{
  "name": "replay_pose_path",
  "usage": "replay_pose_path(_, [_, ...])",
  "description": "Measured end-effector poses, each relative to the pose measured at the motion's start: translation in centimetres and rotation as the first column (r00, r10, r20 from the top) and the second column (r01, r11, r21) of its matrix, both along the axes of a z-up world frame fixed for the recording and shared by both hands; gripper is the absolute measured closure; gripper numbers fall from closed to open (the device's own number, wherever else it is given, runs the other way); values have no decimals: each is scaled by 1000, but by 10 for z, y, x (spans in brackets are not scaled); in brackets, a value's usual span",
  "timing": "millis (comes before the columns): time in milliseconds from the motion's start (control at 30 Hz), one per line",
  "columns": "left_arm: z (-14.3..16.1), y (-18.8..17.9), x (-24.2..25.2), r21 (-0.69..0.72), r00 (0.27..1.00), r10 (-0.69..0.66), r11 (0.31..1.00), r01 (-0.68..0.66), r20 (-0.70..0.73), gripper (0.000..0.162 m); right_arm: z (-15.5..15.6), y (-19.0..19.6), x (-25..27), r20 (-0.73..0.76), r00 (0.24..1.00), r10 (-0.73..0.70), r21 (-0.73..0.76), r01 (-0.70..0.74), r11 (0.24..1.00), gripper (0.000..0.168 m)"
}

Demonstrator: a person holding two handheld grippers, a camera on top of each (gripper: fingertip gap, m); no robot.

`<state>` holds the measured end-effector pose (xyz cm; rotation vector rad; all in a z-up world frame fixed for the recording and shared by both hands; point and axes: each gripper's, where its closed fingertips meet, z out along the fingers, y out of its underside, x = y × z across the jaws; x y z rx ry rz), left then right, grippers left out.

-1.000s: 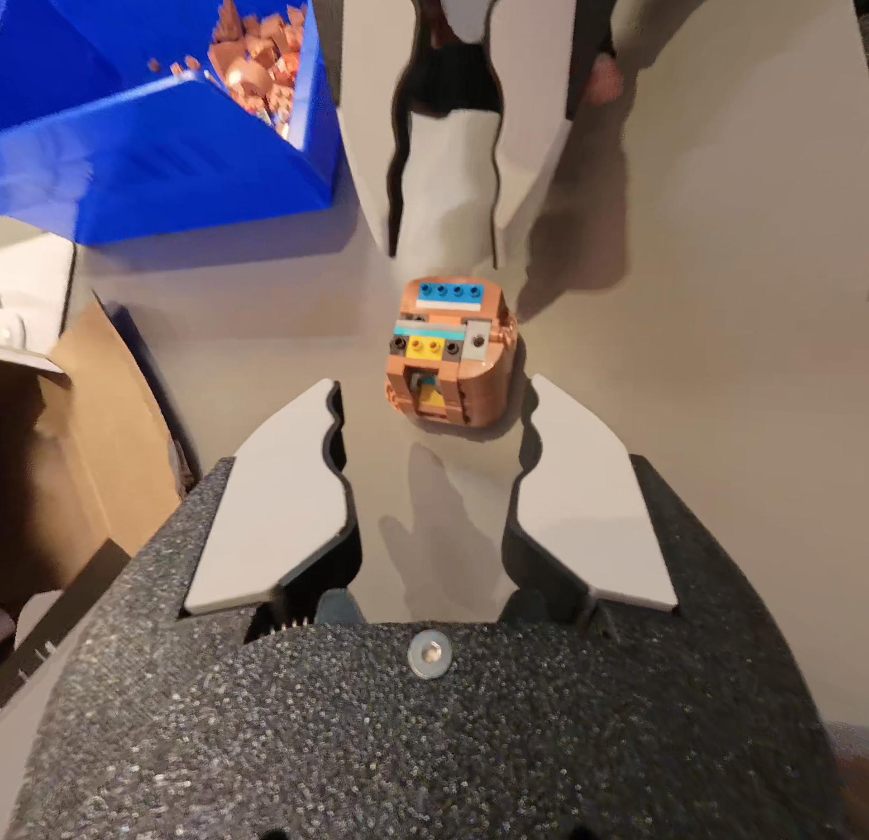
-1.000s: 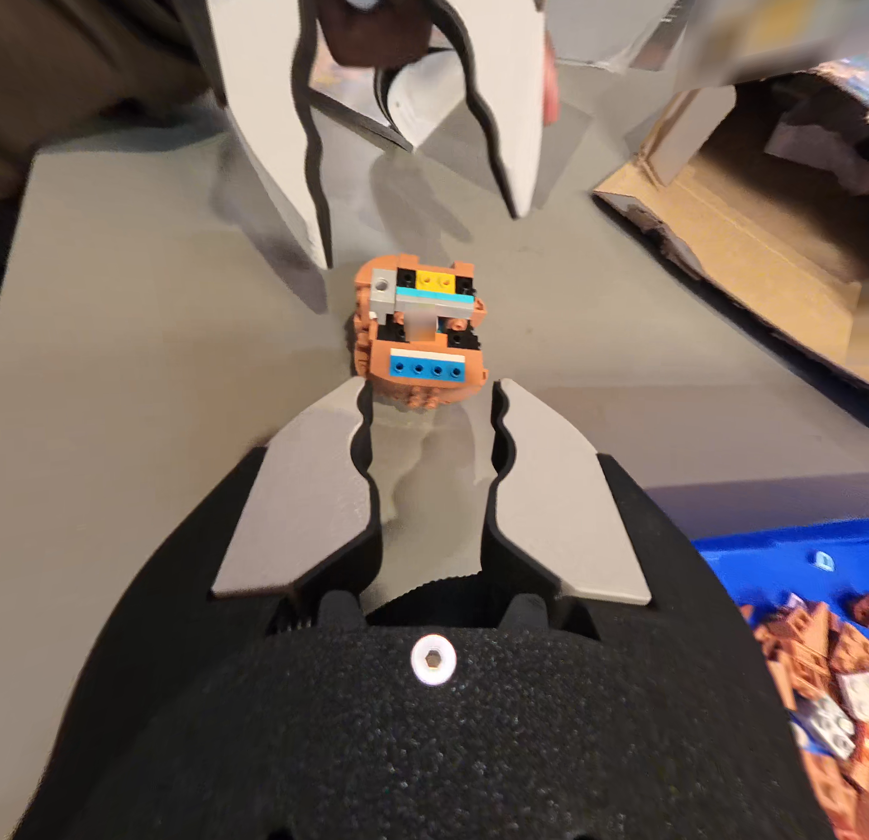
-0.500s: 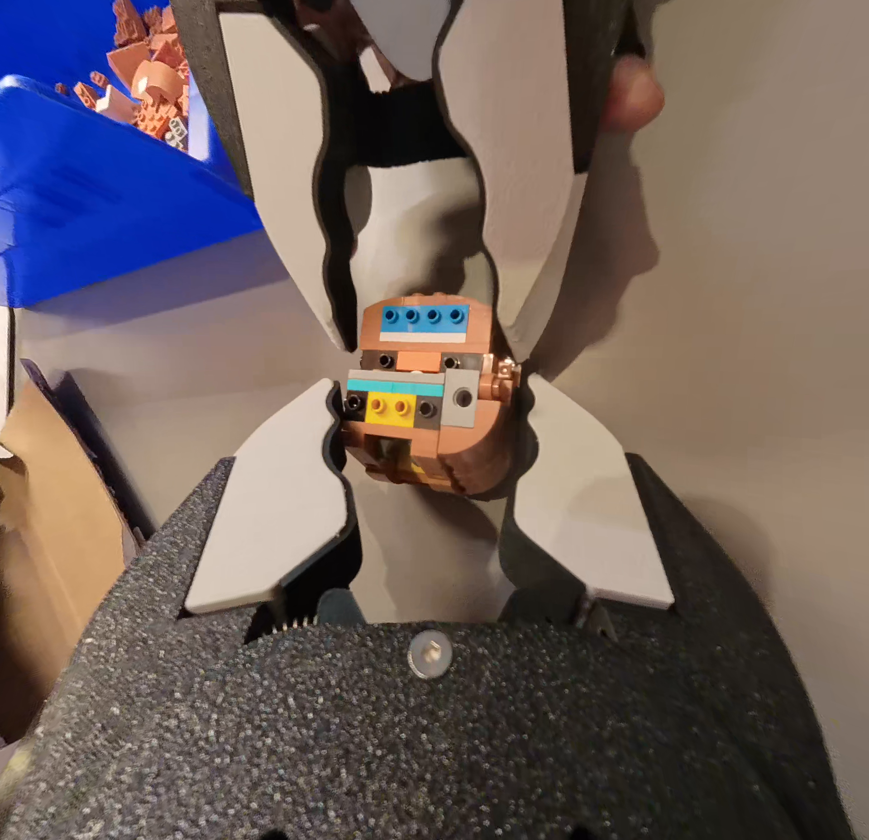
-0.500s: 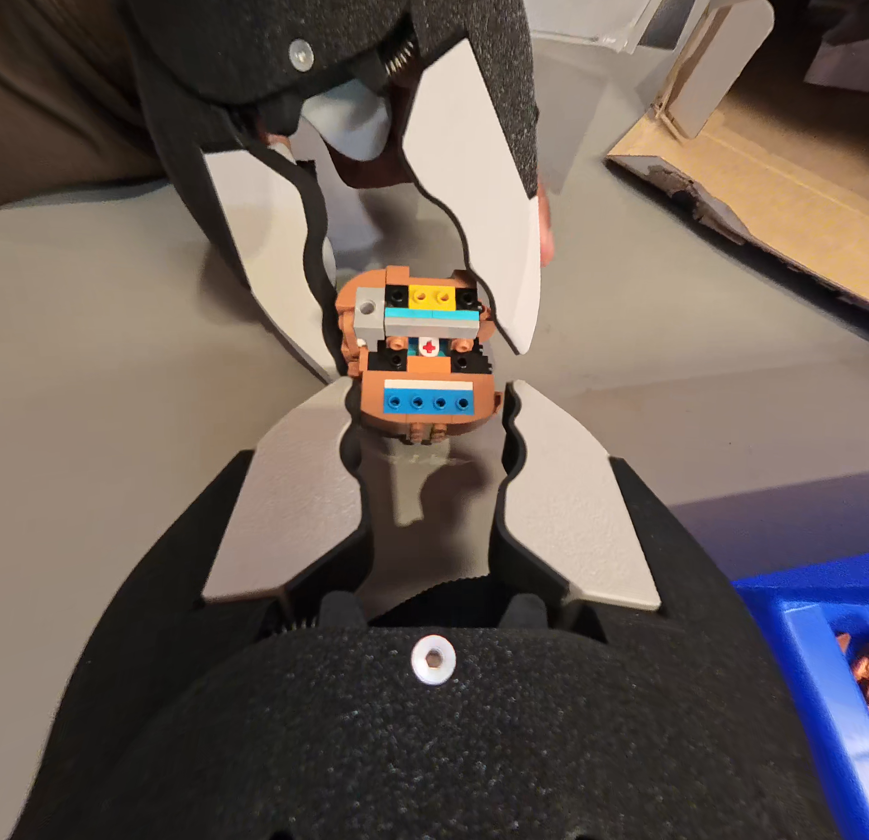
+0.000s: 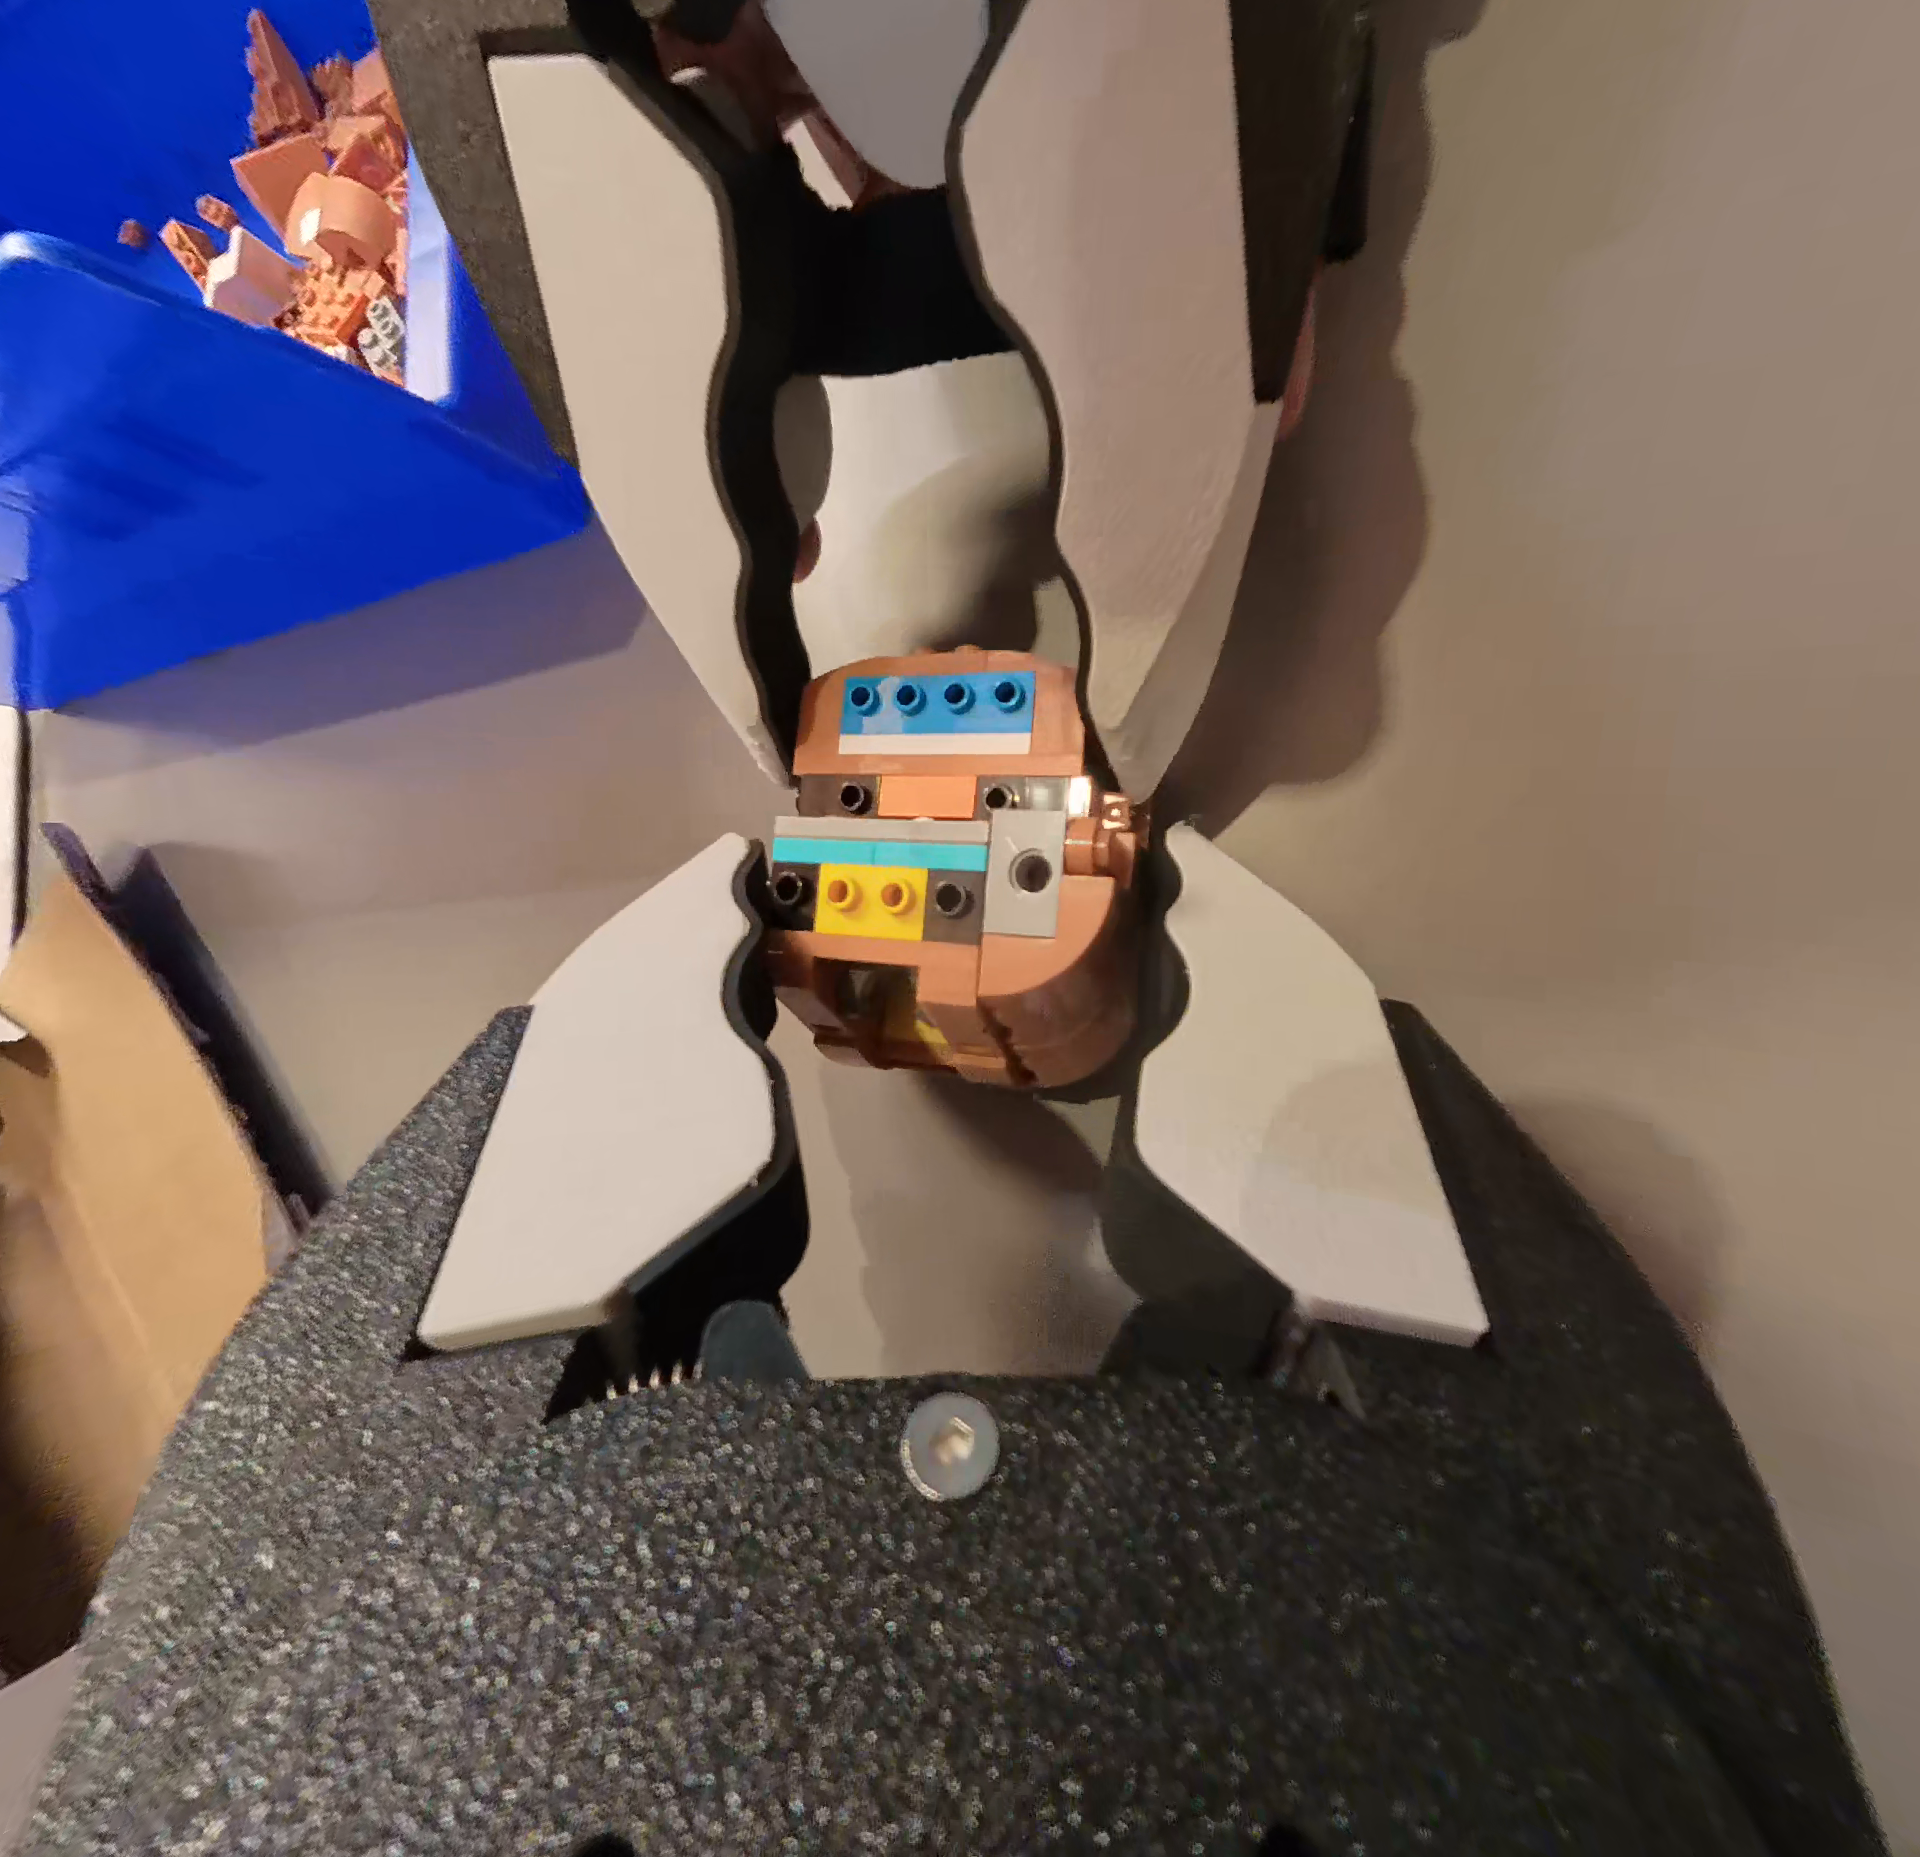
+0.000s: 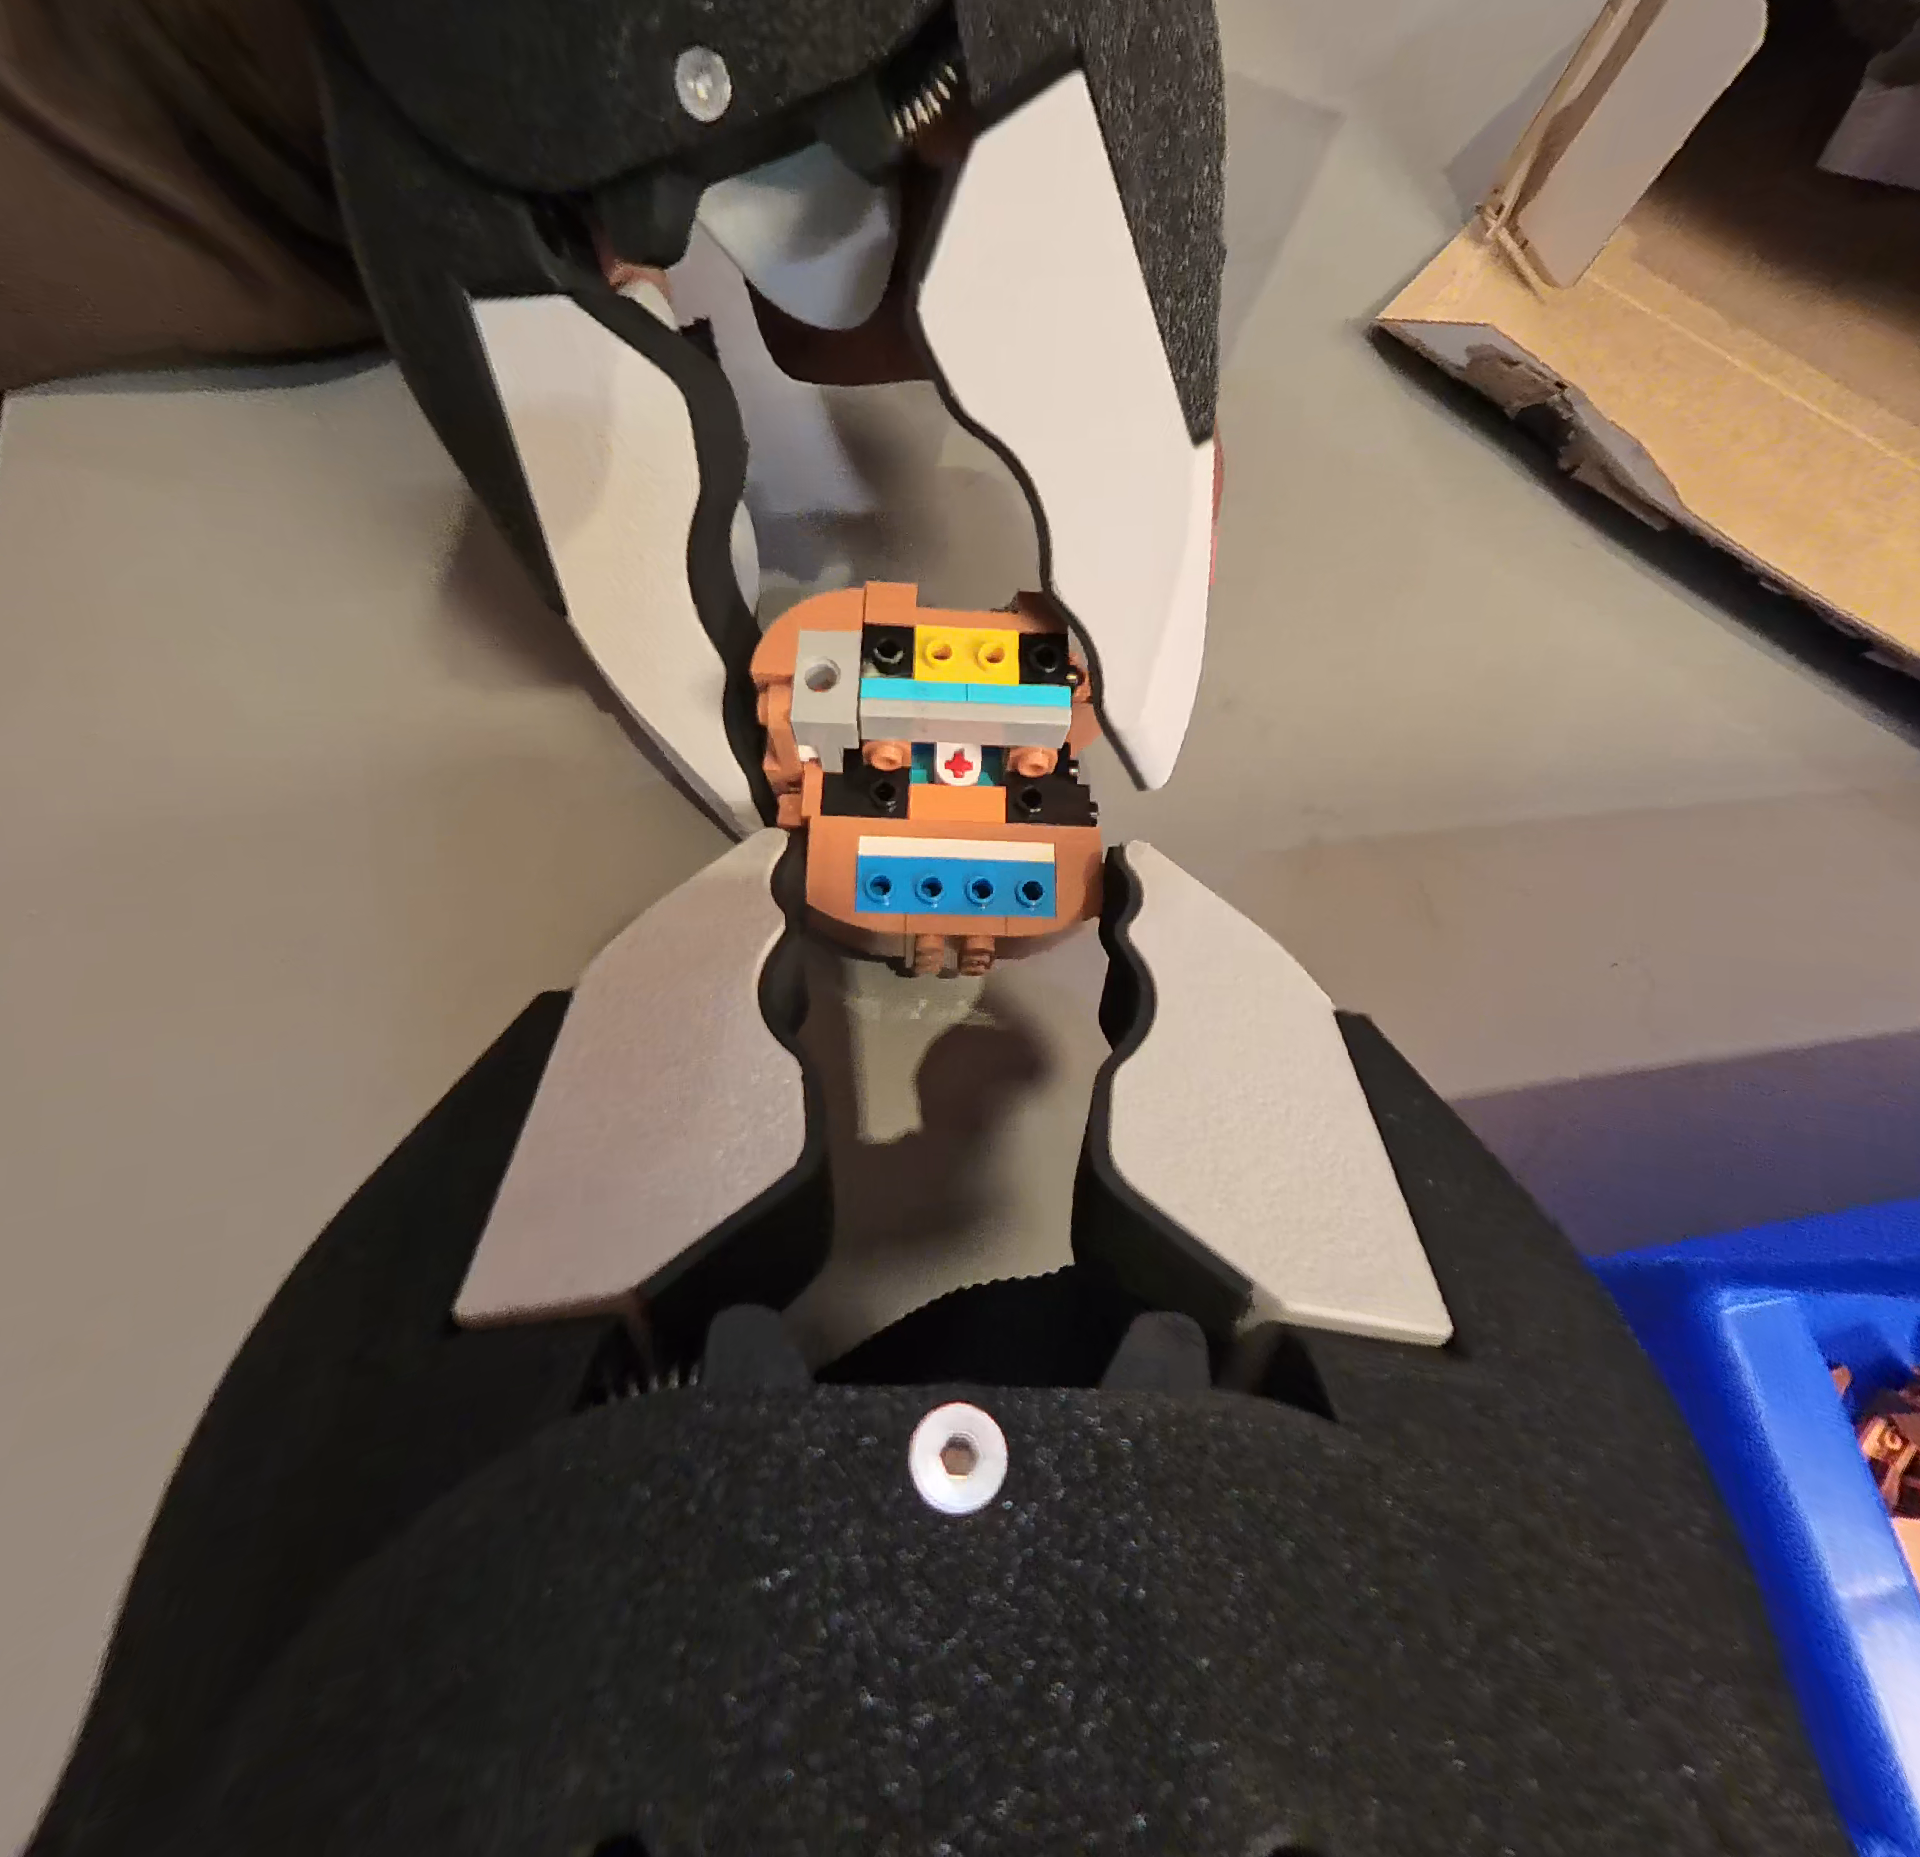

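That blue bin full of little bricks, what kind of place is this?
Probably a hobby or work table for toy-brick building: a blue bin of loose brown bricks, an opened cardboard box, and a small brick model between two handheld grippers.

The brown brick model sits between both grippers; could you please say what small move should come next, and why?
Probably close both a little: the left gripper and right gripper each bracket one end of the brick model, fingertips beside it, neither clearly clamped.

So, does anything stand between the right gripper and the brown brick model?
Nothing visible does. The brown brick model sits directly between the open fingertips of the right gripper, and the left gripper flanks its other end.
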<state>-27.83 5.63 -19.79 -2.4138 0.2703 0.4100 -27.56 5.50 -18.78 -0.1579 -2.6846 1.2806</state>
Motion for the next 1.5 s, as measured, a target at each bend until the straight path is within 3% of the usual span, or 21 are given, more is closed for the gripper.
replay_pose_path(533, [1,14,18,40,994,-83,996,81,65,96,1,19,17,44,995,91,-61,-88,994,116])
replay_pose_path(1500, [1,13,17,39,997,-55,998,53,54,96,1,19,16,90,991,101,-81,-94,992,117])
